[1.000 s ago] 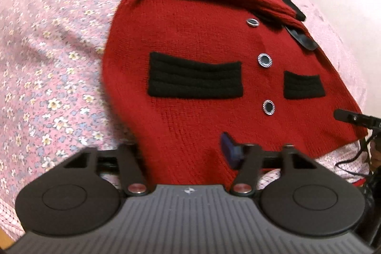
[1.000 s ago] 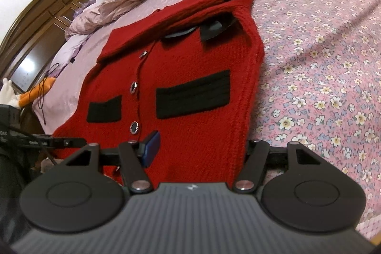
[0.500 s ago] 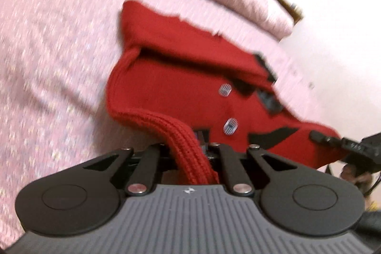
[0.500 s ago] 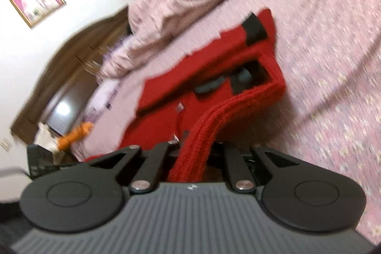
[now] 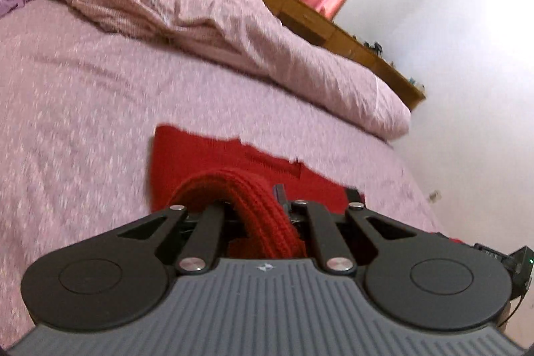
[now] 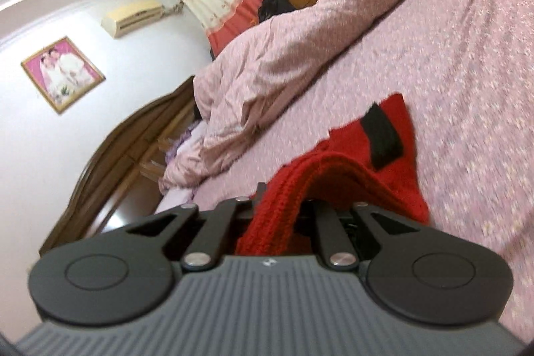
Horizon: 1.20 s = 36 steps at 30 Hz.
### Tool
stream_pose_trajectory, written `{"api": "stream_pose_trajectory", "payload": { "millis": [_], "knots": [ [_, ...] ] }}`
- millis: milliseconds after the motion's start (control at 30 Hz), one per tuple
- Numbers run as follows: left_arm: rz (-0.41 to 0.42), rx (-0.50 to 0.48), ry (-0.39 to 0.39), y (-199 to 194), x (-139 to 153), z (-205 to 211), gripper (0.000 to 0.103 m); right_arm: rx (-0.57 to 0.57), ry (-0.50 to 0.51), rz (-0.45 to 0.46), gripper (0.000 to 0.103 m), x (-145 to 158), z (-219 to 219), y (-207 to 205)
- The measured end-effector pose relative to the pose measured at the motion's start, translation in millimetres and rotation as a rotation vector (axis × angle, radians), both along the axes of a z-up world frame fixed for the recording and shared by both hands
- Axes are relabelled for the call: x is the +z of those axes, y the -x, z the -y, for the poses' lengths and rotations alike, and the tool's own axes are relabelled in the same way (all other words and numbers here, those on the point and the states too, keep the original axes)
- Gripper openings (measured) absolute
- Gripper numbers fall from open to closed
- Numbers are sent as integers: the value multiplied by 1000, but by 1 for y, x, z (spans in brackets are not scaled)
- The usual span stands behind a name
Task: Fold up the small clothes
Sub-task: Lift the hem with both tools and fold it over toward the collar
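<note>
A small red knitted cardigan with black trim lies on the pink floral bedsheet. My left gripper is shut on its ribbed hem, which bunches up between the jaws and is lifted off the bed. In the right wrist view the cardigan shows a black cuff band. My right gripper is shut on the hem at the other corner, also lifted. The buttons and pockets are hidden under the raised hem.
A rumpled pink duvet lies across the far side of the bed. A wooden headboard stands to the left in the right wrist view, and a wooden dresser runs along the far wall. A white wall borders the bed.
Both grippers closed on the cardigan's bottom hem, lifted it and carried it forward toward the collar. The cameras tilted up, so the flat front with buttons and pockets is now out of sight.
</note>
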State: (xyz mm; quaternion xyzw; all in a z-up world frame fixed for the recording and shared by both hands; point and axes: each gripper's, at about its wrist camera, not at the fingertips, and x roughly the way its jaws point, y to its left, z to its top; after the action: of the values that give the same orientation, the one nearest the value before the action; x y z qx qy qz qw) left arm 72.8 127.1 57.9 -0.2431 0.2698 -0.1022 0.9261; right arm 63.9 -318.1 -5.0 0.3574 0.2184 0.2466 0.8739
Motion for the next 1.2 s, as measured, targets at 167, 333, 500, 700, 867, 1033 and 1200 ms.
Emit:
{"api": "stream_pose_trajectory", "payload": {
  "millis": [167, 333, 500, 700, 867, 1033, 1200],
  "knots": [
    [5, 50, -20, -39, 8, -2, 10, -31, -4, 5, 10, 8, 1, -37],
    [3, 94, -80, -80, 6, -5, 10, -53, 17, 11, 10, 14, -1, -72],
    [-60, 106, -53, -125, -15, -13, 10, -60, 48, -17, 10, 9, -8, -111],
    [-131, 114, -91, -169, -46, -14, 10, -80, 112, -63, 10, -7, -16, -149],
    [-225, 134, -103, -192, -81, -21, 10, -118, 145, -161, 10, -35, -19, -176],
    [-223, 122, -152, -195, -91, -18, 10, -141, 211, -204, 9, -59, -28, -181],
    [-228, 145, -149, -182, -73, -16, 15, -146, 251, -208, 13, -48, -34, -172]
  ]
}}
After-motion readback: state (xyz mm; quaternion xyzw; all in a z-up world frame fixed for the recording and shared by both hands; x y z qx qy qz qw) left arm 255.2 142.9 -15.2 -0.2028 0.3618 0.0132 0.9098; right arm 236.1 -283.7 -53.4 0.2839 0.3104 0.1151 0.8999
